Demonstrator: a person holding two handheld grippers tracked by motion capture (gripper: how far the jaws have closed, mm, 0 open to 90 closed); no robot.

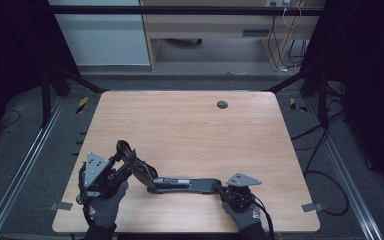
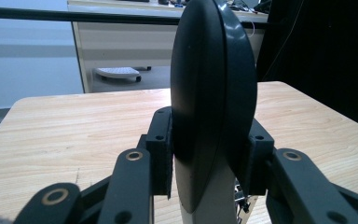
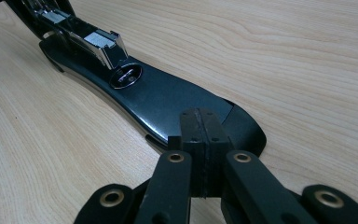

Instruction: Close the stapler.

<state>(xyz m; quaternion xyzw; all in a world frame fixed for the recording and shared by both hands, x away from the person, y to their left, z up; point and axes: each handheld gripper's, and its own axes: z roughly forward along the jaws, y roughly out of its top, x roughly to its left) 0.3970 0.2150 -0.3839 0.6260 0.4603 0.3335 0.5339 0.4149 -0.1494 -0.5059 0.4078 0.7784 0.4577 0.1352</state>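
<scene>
A black stapler lies opened out near the table's front edge. Its flat base (image 1: 200, 185) (image 3: 168, 98) rests on the wood, with the metal staple magazine (image 3: 98, 44) and the round anvil (image 3: 126, 75) exposed. The stapler's top cover (image 1: 139, 170) (image 2: 209, 93) is swung up to the left. My left gripper (image 1: 126, 165) (image 2: 212, 158) is shut on this cover, one pad on each side. My right gripper (image 1: 220, 189) (image 3: 200, 135) is shut, its jaws pressed together with nothing between them, tips sitting on the base's near end.
The wooden table (image 1: 190, 130) has a round cable hole (image 1: 222, 104) at the back. Dark frame rails run along both sides, and a light cabinet (image 1: 215, 25) stands beyond. Loose cables (image 1: 325, 175) lie on the floor at the right.
</scene>
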